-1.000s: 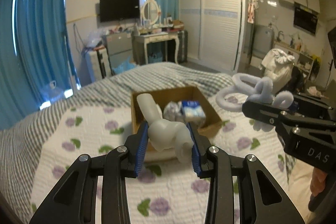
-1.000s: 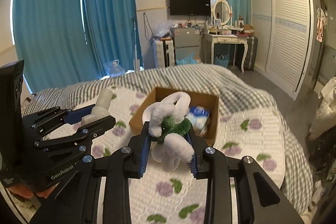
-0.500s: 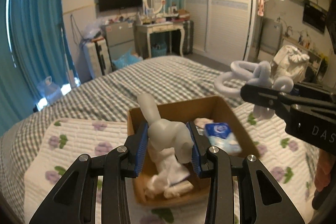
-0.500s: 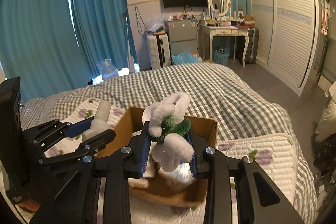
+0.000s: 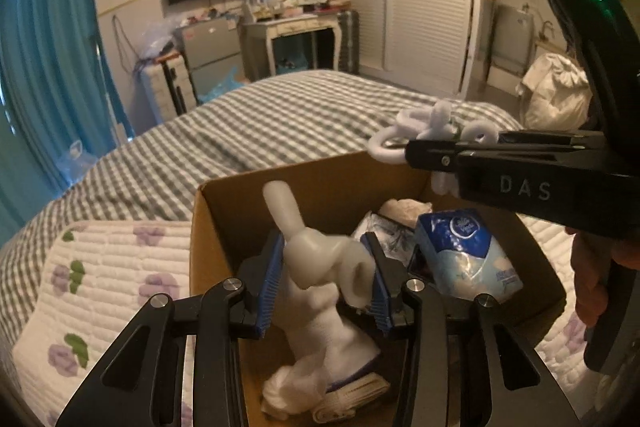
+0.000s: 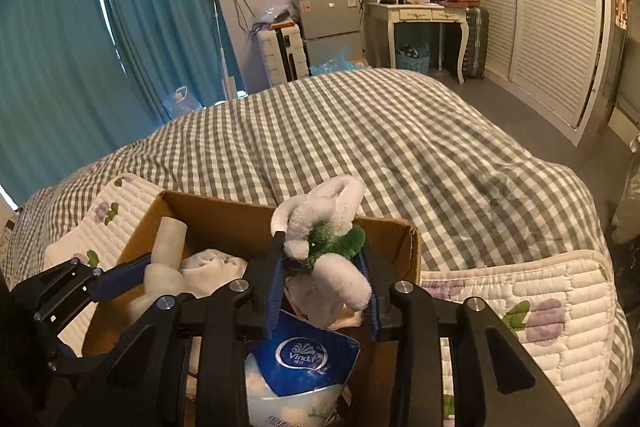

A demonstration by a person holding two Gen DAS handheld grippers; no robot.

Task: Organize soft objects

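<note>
The left gripper (image 5: 325, 281) is clamped on a pale, rubbery white toy with one long upright ear (image 5: 316, 255), its blue pads (image 5: 270, 287) pressed against the toy's sides above the open brown cardboard box (image 5: 320, 183). The toy's lower end blurs into a heap of white rolled cloth (image 5: 320, 383) on the box floor, so whether it touches that heap cannot be told. The right gripper (image 6: 322, 287) is closed around a fluffy white plush loop toy with a green tuft (image 6: 324, 247), held over the far right corner of the box; its underside is hidden behind the gripper fingers. Inside the box lies a blue-and-white Vinda tissue pack (image 5: 460, 251), partly covered in the right wrist view by the gripper frame, and crumpled white items behind it are too indistinct to identify. The box sits on a white quilted pad with purple flowers (image 5: 104, 267), spread on a grey-checked bedspread (image 6: 380, 131).
</note>
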